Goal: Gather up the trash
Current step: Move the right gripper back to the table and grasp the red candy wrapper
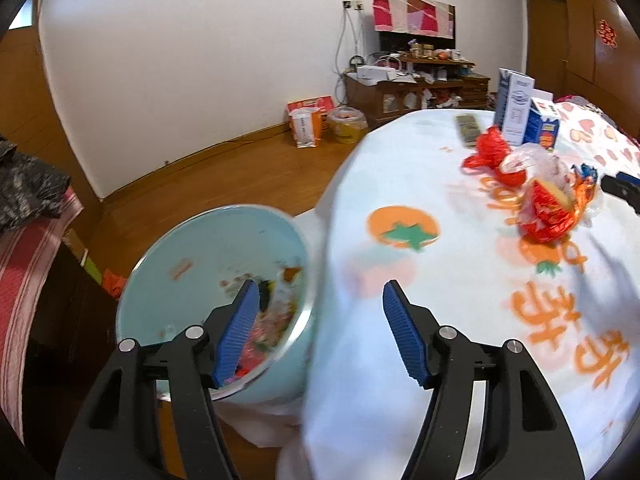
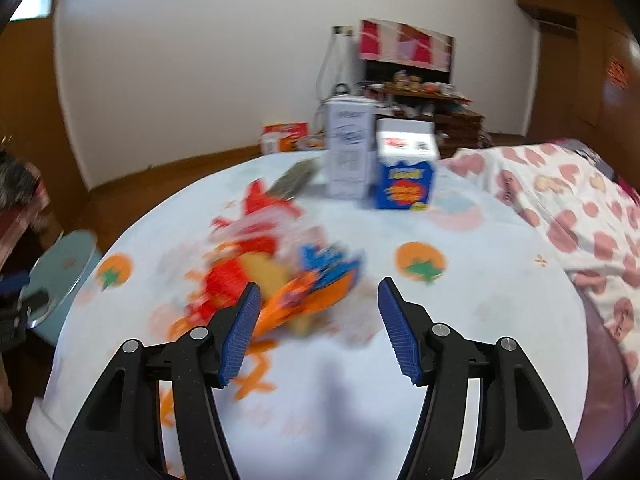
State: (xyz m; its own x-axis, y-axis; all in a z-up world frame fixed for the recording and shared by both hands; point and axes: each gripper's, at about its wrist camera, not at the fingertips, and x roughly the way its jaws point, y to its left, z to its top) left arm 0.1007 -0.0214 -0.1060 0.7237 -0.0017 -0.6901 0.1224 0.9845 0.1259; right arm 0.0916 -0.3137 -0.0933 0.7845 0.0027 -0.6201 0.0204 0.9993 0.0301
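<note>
Tabletop (image 2: 460, 320) wrappers (image 2: 280, 280) beyond open fingers (image 2: 240, 332)

My left gripper (image 1: 316, 332) has two black, matte finger arms, each with a long slot cut through its outer limb. Round silver screw heads (image 1: 195, 331) sit at the pivots, two on each side. The inner faces carry blue ribbed pads (image 1: 240, 332), tapering to a narrow tip. My right gripper (image 2: 318, 330) is built the same: black linkage arms with slots, silver screw heads (image 2: 440, 329) at the joints, and blue ridged pads (image 2: 400, 332) along the inside of each finger.
</note>
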